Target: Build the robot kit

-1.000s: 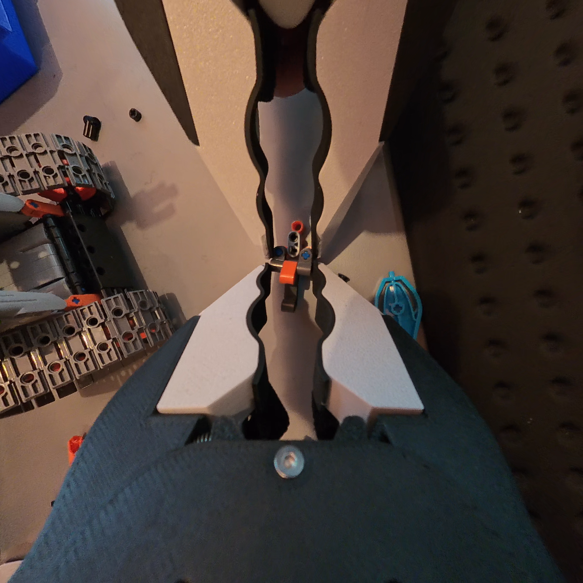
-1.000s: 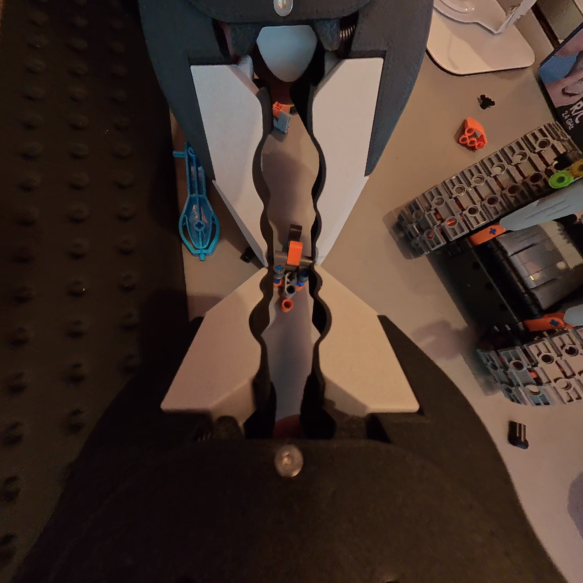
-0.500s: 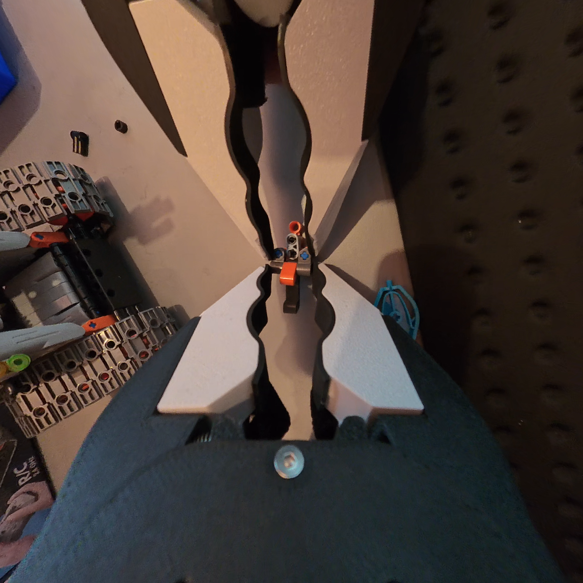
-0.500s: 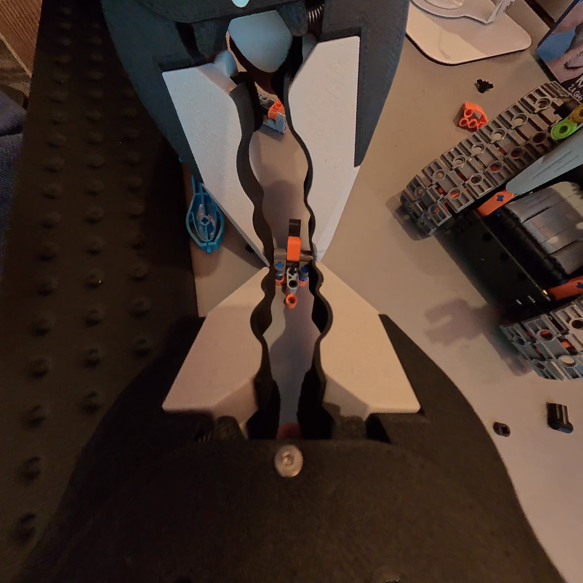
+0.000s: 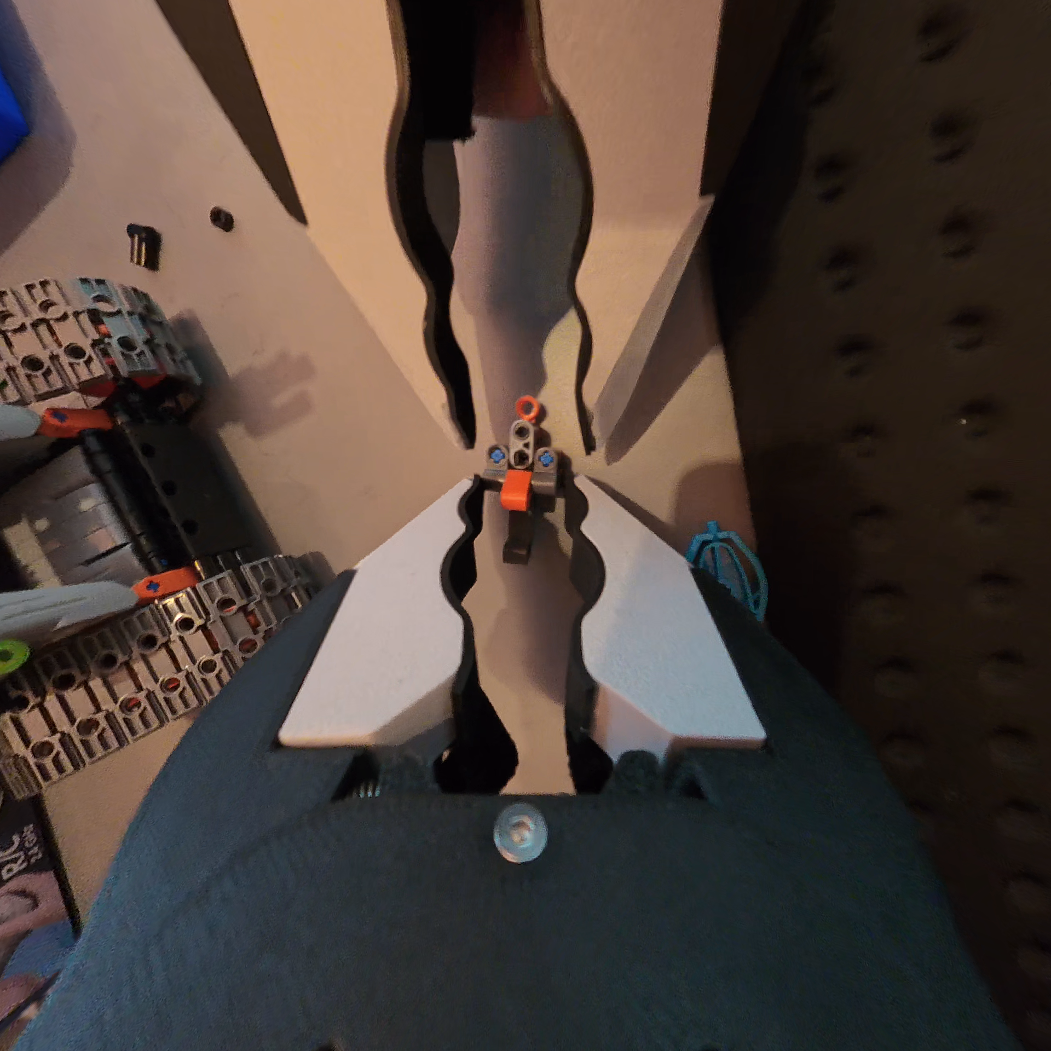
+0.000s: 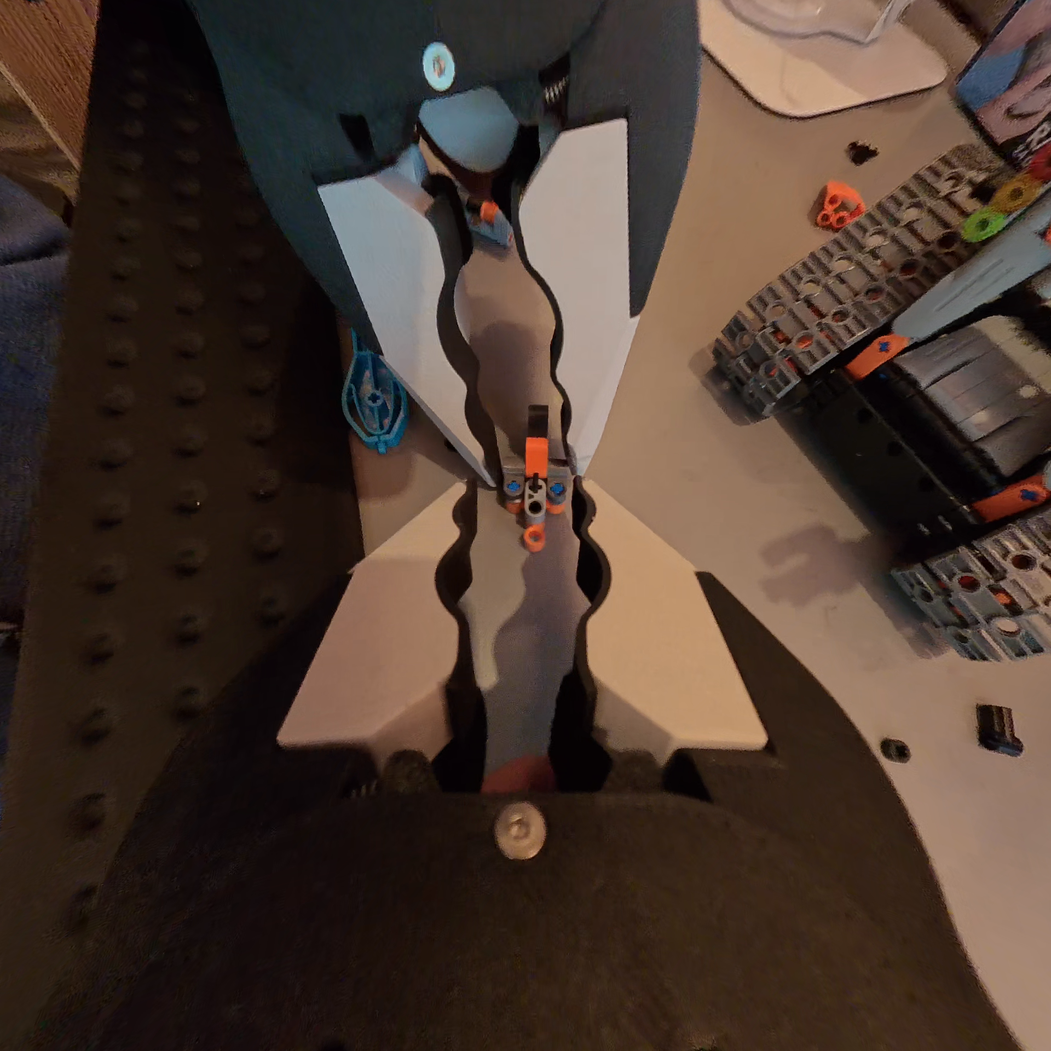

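Left gripper (image 5: 524, 490) is clenched on the small brick assembly (image 5: 522, 465) at frame centre: grey crossbar, orange clip, two blue pins, orange ring on the far end. Right gripper (image 6: 526, 488) faces it nose to nose, its jaws parted a touch wider than the part, tips flanking the pin end. Edges there are soft, so I'd call it released, not certain. The tracked brick vehicle (image 5: 114, 512) sits mid-left on the table (image 5: 341, 284); a blue cage piece (image 5: 733, 563) lies right of my fingers beside the dark studded mat (image 5: 910, 512). Writing shows only on a printed box (image 5: 23, 887) at lower left.
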Demonstrator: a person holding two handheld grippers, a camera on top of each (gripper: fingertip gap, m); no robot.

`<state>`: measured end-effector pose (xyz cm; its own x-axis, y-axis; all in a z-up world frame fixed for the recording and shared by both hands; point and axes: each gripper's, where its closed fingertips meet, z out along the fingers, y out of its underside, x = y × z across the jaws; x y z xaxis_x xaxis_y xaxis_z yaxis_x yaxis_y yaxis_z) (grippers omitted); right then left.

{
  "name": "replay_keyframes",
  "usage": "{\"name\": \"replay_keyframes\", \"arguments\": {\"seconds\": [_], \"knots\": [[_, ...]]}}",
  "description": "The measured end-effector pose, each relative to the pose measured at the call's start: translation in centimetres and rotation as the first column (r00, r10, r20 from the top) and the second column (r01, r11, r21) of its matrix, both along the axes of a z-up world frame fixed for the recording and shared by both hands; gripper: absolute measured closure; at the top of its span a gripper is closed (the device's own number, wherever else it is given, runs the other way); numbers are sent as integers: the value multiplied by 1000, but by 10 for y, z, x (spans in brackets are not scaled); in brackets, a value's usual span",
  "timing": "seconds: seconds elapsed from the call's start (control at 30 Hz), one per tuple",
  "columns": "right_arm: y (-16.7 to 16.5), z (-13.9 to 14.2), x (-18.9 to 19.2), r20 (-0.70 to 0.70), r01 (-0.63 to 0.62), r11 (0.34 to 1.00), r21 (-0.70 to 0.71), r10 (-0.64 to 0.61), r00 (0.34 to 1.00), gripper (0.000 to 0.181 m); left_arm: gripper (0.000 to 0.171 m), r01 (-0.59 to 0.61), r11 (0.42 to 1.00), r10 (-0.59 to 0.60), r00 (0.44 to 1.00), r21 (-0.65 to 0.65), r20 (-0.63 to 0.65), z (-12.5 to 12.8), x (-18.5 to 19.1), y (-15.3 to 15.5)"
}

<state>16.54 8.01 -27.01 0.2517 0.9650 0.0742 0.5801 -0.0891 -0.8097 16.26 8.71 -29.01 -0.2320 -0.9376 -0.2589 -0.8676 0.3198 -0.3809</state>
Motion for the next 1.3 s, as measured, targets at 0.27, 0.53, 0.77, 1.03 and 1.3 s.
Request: {"name": "replay_keyframes", "arguments": {"seconds": [0.27,0.53,0.77,1.03,1.3], "knots": [[6,-7,7,66,30,999,36,-32,997,153,129,-78,997,80,993,-24,82,10,-19,9],[7,12,10,17,44,993,107,-46,999,158,137,-262,963,248,951,57,186,55,-101,30],[9,24,4,27,32,988,151,-36,999,157,147,-535,839,506,835,103,213,86,-233,43],[8,32,-27,94,-27,978,205,8,996,156,146,-689,717,667,723,110,179,59,-323,30],[6,37,-55,101,-57,971,231,35,994,154,146,-713,690,689,699,124,192,67,-357,22]]}}
